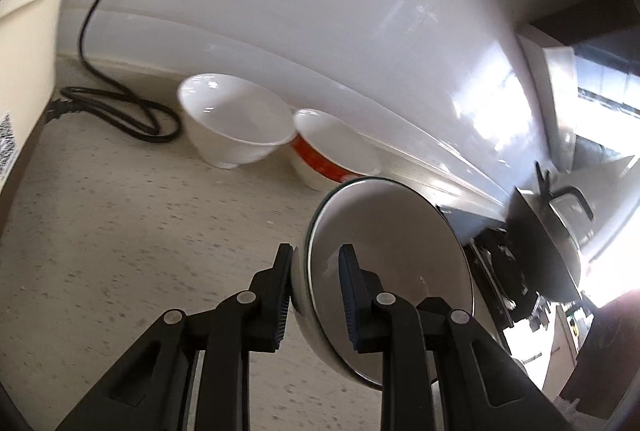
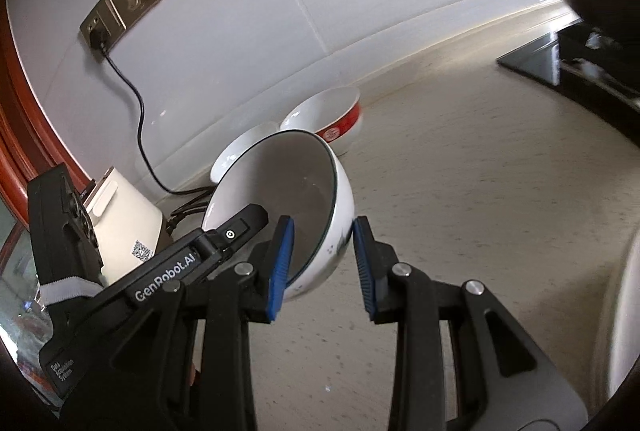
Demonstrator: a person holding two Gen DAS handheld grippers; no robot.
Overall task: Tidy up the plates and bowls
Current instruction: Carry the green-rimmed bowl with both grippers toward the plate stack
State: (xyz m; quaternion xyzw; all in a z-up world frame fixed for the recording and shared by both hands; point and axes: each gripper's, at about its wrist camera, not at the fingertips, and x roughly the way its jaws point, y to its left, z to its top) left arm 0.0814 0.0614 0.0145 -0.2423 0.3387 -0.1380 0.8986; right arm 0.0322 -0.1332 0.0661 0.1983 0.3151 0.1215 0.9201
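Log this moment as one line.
left gripper: shut on bowl rim, tilted | right gripper: astride same bowl's rim | plain bowl, red-band bowl: on counter by wall

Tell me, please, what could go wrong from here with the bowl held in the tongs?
1. The left tongs grip the dark-rimmed bowl only by its side, steeply tilted above the counter; it might pivot or slip out.
2. The right tongs straddle the same rim; whether they press is unclear, and uneven pulls could twist the bowl loose.
3. The white bowl and red-banded bowl sit close ahead; the held bowl could knock them.
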